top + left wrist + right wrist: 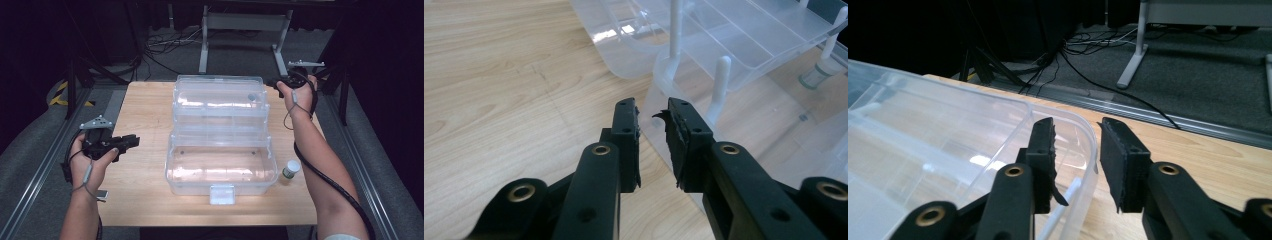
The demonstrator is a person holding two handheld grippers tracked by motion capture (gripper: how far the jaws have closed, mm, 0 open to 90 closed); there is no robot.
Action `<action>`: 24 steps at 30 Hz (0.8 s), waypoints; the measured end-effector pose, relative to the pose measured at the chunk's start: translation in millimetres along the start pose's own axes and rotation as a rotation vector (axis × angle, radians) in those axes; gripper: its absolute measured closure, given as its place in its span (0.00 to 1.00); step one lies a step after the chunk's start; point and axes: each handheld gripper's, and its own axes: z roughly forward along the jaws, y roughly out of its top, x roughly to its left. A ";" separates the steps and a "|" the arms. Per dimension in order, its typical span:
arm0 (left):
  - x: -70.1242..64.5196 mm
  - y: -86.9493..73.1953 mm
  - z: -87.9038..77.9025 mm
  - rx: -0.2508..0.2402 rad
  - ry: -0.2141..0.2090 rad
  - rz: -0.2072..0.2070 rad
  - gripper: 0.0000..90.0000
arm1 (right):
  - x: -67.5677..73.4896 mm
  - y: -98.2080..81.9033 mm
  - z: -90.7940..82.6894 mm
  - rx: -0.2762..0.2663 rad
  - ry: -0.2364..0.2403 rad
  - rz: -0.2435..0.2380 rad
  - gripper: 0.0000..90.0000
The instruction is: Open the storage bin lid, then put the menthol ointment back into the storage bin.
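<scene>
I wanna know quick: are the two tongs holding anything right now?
Left tongs: open, holding nothing, beside the clear box.
Right tongs: open, holding nothing, at the box's rim.

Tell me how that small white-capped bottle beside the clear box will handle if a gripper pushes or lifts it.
The small bottle stands upright on the table, narrow for its height, so a push near the cap would probably tip it. It looks round, so once down it may roll. It seems light, and its smooth sides could slip between the pads.
</scene>
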 end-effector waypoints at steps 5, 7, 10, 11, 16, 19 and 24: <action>2.0 7.5 9.0 0.002 -0.016 0.013 0.76 | 2.0 -3.0 -25.1 -0.019 0.022 -0.013 0.68; 2.3 9.9 11.6 0.004 -0.021 0.017 0.72 | 1.8 -3.4 -28.4 -0.022 0.025 -0.014 0.68; 2.0 13.5 14.9 -0.001 -0.026 0.020 0.71 | 1.7 -5.4 -43.2 -0.033 0.029 -0.021 0.66; 1.9 14.8 16.3 -0.002 -0.028 0.024 0.70 | 1.8 -6.2 -47.2 -0.035 0.032 -0.023 0.66; 2.0 18.6 20.9 -0.002 -0.039 0.027 0.68 | 2.3 -12.2 -71.0 -0.043 0.062 -0.044 0.64; 1.7 19.6 23.1 0.003 -0.042 0.033 0.67 | 1.6 -16.5 -86.2 -0.044 0.073 -0.061 0.64; -0.1 20.2 23.8 0.006 -0.044 0.036 0.66 | 0.7 -21.7 -103.7 -0.046 0.079 -0.077 0.62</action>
